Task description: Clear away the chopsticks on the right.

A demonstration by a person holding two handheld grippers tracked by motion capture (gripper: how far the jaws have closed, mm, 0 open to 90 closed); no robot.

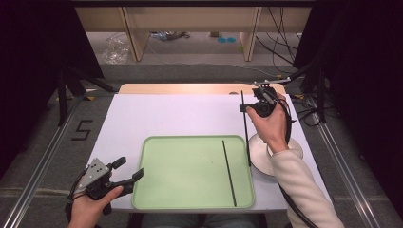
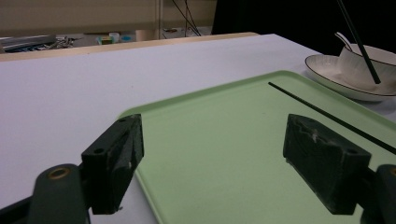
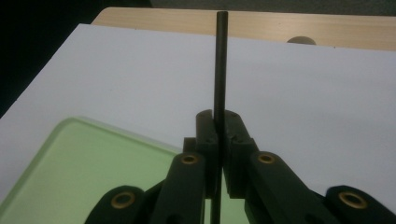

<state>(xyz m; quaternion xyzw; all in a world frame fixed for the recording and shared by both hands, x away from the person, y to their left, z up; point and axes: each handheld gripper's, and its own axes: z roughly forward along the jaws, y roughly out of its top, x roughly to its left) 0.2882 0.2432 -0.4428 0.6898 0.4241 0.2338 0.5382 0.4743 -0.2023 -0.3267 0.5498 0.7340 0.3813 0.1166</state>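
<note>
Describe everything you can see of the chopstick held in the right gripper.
The held chopstick is a thin, straight black rod, matte, material unclear. The right gripper is shut on its upper part, so a short length rises above the jaws. It hangs steeply, lower end by the white bowl on its saucer, beside the green tray; contact unclear.

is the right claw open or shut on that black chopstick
Shut: the right claw has both jaws pressed against the black chopstick, which stands up between them.

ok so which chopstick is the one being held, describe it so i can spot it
Start at the green tray, then look past its right edge to the white dish. The held chopstick stands tilted there, clamped in the right hand-held gripper; the other chopstick lies flat inside the tray.
</note>
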